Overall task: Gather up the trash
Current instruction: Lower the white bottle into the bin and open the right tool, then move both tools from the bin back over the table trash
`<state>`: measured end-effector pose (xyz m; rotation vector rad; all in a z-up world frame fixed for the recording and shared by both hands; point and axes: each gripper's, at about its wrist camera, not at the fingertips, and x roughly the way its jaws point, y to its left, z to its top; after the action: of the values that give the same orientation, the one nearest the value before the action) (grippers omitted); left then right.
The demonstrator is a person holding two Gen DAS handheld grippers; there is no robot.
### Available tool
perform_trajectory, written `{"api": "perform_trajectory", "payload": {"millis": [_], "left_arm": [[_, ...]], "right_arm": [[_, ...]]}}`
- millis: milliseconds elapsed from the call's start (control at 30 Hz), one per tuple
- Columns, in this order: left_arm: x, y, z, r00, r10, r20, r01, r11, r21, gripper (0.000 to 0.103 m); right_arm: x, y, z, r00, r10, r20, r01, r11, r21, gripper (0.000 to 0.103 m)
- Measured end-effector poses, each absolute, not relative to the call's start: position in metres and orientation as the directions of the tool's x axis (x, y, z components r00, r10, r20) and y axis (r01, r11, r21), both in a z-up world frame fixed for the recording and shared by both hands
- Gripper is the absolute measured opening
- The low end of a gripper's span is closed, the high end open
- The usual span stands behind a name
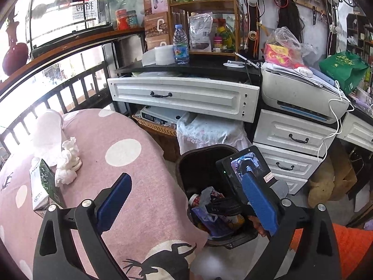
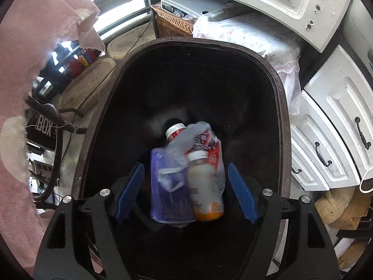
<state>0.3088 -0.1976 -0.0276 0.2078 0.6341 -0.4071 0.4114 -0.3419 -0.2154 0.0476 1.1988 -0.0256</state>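
A dark bin (image 2: 198, 40) stands on the floor beside a pink dotted cloth (image 1: 121, 163). My right gripper (image 2: 186, 190) hangs open over the bin mouth, pointing steeply down. Below its blue fingers (image 2: 130, 186), clear of both pads, lie a purple pouch (image 2: 167, 186), a blurred white-capped bottle (image 2: 205, 186) with orange liquid, a thin plastic bag (image 2: 186, 137) and a red wrapper. My left gripper (image 1: 186, 203) is open and holds nothing, over the cloth's edge and the bin (image 1: 205, 149). On the cloth lie crumpled white tissues (image 1: 67, 163) and a green-and-white carton (image 1: 44, 186).
White drawers (image 1: 291, 137) and a printer (image 1: 300, 93) stand right of the bin. Behind the bin are a lace-covered stool (image 1: 209, 130) and a wicker basket (image 1: 156, 126). A water bottle (image 1: 180, 44) stands on the dark desktop. An orange sleeve (image 1: 349, 245) shows at lower right.
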Motion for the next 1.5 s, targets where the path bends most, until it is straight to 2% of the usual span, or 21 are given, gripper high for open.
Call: {"api": "perform_trajectory", "payload": {"millis": [667,867,1233,1367,1500], "left_arm": [[0.308,-0.181,-0.029,0.740,-0.274,-0.614,0.404,0.911,0.081,0.094],[0.310,-0.144,-0.024,0.764,-0.224,-0.606,0.322,0.945,0.057,0.094],[0.316,-0.055,-0.013,0.792,-0.101,-0.602,0.146,0.989,0.027,0.095],[0.339,-0.023,-0.009,0.771,-0.064,-0.634,0.078,0.997,-0.005,0.095],[0.370,-0.004,-0.016,0.690,-0.113,-0.715,0.064,0.993,-0.095,0.094]], "right_arm": [[0.381,-0.337,-0.167,0.468,0.028,-0.883,0.011,0.999,0.037,0.074],[0.367,-0.332,-0.133,0.532,0.049,-0.845,0.015,0.998,0.067,0.074],[0.353,-0.281,-0.055,0.646,0.149,-0.748,-0.102,0.989,0.109,0.074],[0.352,-0.253,-0.035,0.669,0.191,-0.718,-0.162,0.981,0.110,0.074],[0.352,-0.233,-0.027,0.673,0.224,-0.705,-0.204,0.972,0.115,0.074]]}}
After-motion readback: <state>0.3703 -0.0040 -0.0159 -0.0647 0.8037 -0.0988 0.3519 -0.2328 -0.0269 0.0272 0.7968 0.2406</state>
